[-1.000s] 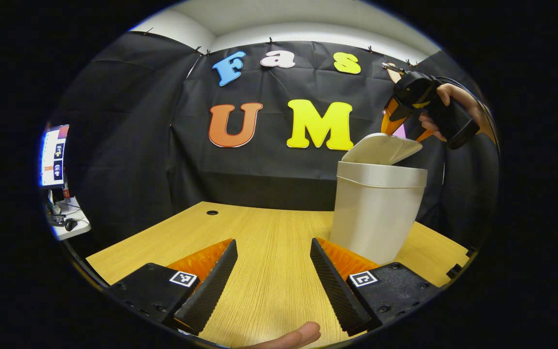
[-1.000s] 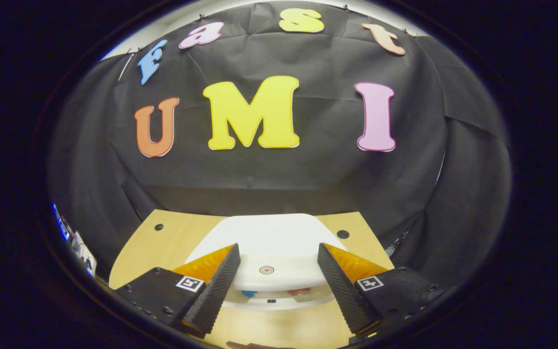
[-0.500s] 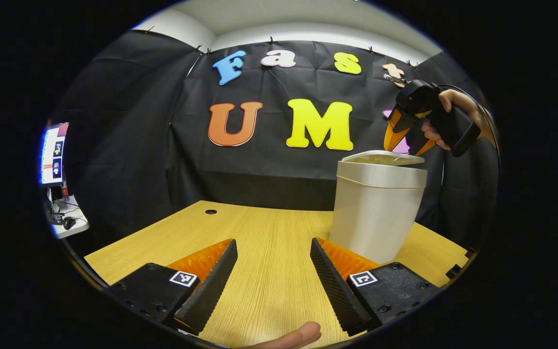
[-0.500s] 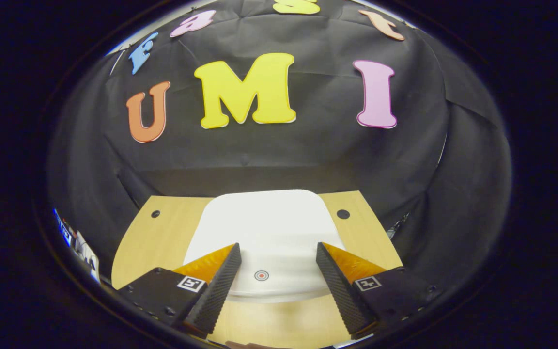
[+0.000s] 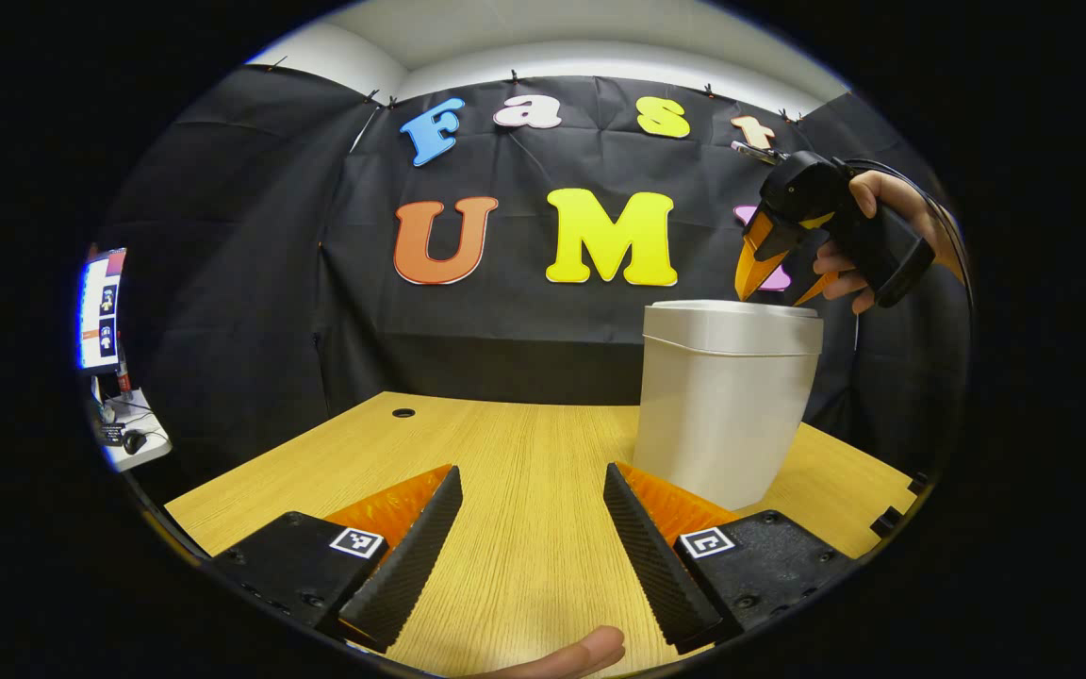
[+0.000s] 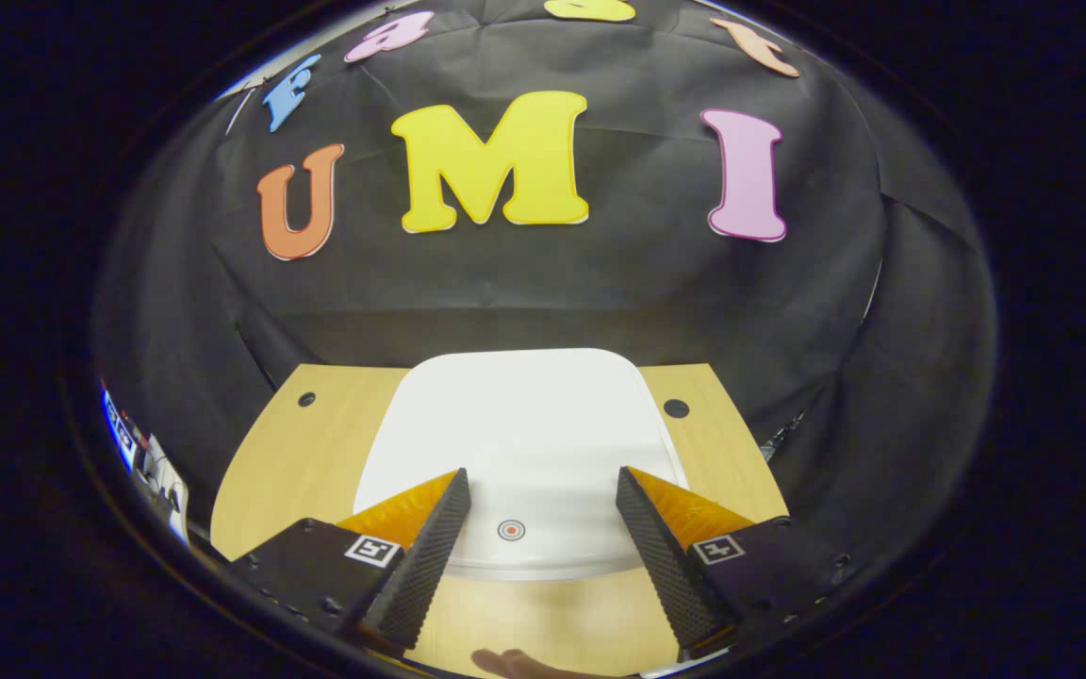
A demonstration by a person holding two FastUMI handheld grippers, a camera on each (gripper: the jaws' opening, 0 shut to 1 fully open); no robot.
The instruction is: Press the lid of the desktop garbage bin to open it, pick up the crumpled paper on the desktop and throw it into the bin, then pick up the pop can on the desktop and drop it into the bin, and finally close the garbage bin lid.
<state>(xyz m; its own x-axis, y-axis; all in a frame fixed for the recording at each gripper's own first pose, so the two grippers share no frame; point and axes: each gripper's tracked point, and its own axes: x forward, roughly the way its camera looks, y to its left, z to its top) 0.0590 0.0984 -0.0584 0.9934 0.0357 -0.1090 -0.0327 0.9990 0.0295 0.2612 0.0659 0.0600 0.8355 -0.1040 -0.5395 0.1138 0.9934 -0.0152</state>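
Note:
A pale grey garbage bin (image 5: 722, 405) stands on the wooden desk (image 5: 505, 453), right of centre in the left gripper view. Its white lid (image 6: 519, 443) lies flat and closed, with a small red ring mark (image 6: 510, 530) near its front edge. My right gripper (image 6: 538, 547) is open and hovers just above the lid's front part, fingers pointing down at it. That same gripper (image 5: 774, 278) appears in the left gripper view, held by a hand (image 5: 873, 226) over the bin's top. My left gripper (image 5: 529, 547) is open and low over the desk, left of the bin, nothing between its fingers.
A side table with a monitor (image 5: 100, 306) and a mouse stands far left beyond the desk. Cable holes (image 6: 676, 408) sit at the desk's back corners. A fingertip (image 5: 581, 653) shows at the bottom edge of the left gripper view.
The lid was tilted up a second ago and now lies flat on the bin. The right gripper came down toward it. The left gripper barely moved.

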